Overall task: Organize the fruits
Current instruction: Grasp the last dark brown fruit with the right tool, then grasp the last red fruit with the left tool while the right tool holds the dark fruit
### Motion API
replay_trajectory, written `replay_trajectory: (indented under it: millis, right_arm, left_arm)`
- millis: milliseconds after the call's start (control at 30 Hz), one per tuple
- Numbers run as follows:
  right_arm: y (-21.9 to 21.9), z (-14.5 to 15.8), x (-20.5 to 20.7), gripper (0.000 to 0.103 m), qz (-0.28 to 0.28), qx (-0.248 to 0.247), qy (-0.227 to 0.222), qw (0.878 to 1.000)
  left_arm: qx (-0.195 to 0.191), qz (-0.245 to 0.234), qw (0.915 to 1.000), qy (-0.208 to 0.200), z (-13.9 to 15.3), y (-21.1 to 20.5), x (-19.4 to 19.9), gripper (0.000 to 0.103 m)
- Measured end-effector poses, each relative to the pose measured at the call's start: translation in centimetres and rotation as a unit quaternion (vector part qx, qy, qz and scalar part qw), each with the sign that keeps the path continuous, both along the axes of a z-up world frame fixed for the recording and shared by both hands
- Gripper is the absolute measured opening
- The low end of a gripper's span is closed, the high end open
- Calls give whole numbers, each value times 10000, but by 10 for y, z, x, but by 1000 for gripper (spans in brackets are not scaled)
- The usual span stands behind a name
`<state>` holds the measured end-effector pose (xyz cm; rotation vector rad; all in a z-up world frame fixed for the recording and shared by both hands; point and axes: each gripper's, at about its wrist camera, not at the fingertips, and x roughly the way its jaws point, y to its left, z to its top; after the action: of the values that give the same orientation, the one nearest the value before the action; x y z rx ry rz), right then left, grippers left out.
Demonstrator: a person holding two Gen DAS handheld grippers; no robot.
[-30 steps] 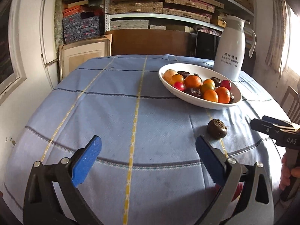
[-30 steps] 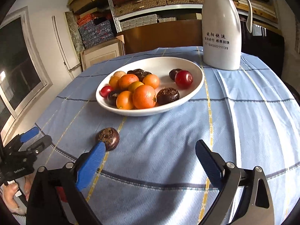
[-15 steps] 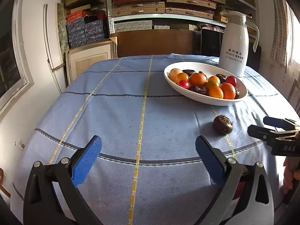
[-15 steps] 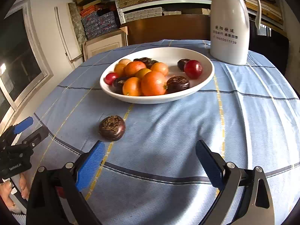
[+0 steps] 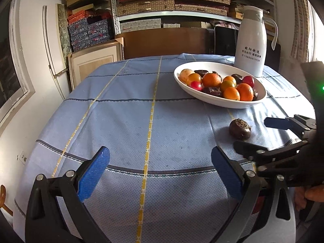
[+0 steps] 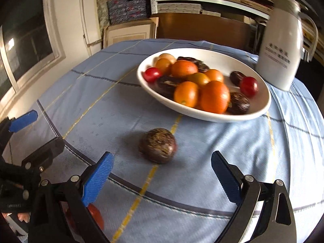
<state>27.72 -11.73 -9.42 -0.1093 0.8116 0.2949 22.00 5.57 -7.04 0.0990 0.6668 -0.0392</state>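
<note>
Left wrist view: left gripper [image 5: 160,169] spread wide over bare blue checked tablecloth [image 5: 121,121] — nothing held. Dark purple passion fruit [image 5: 240,129] alone on cloth, right of centre, just short of white oval fruit bowl [image 5: 220,101]. White thermos jug [image 5: 251,42] behind bowl near far edge.

Right wrist view: right gripper [image 6: 162,168] spread wide, empty — passion fruit [image 6: 157,148] between and just beyond its tips. Bowl [image 6: 202,113] beyond, apart from fruit. Open cloth to left and right.
</note>
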Motion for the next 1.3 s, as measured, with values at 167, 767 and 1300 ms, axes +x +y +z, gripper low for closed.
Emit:
replay_trajectory:
  millis: [167,767,1300]
  right_arm:
    - [6,-2,9,98,-18,-24,93,10000]
    - [-73,3,-36,42,-238,670,55,9975]
    - [-90,-9,-36,44,-303,806,359,9956]
  left_arm:
    - [44,-76,10000,42,-2,-3,1,98]
    - [-151,-353,9992,60,-1,-5,-2,98]
    - [297,-1608,9851,529,-15,-71,-36,98]
